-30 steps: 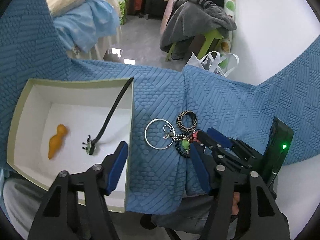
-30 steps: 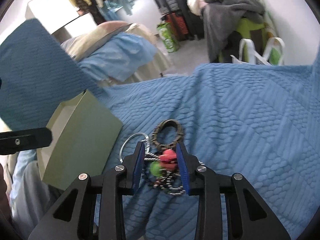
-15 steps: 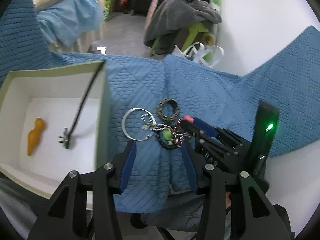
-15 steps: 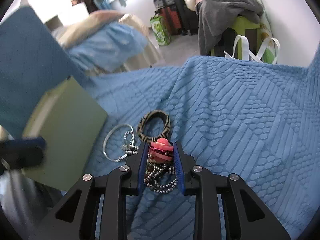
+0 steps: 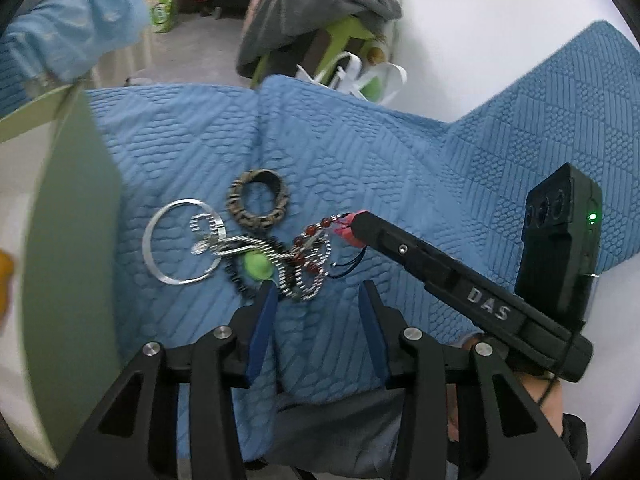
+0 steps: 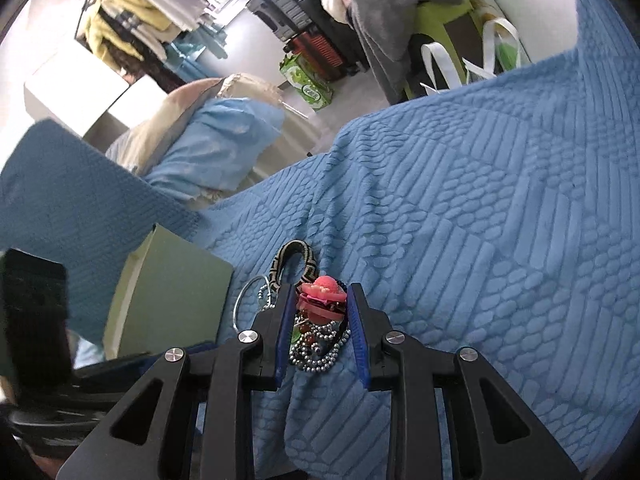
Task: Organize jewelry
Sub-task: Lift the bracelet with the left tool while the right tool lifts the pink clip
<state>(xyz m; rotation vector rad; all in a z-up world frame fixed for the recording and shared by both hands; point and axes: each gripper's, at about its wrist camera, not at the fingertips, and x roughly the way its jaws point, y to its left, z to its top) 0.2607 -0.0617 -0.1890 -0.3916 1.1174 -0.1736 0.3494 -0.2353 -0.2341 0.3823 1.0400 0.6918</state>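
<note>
A tangle of jewelry lies on the blue quilt (image 5: 400,152): a silver bangle (image 5: 149,240), a patterned woven ring (image 5: 258,200), a green bead (image 5: 256,266) and a silver bead chain (image 5: 310,280). My right gripper (image 6: 320,312) is shut on a pink flower piece (image 6: 322,294), with bead strands (image 6: 316,354) hanging under it. Seen from the left wrist, the right gripper (image 5: 350,226) comes in from the right, and red beads trail from the pink piece. My left gripper (image 5: 319,296) hovers just short of the chain. Its jaws are closing, with only quilt between them.
A pale green box (image 5: 72,240) with a white inside stands left of the jewelry, an orange item (image 5: 5,268) at its edge. It shows as a green wall (image 6: 172,292) in the right wrist view. Beyond the quilt's far edge are a floor, bedding and a clothes pile (image 5: 320,4).
The left gripper dropped and shifted right toward the jewelry, its jaws narrowing, so the box slid to the view's left edge. The right gripper closed on the pink flower piece and rolled.
</note>
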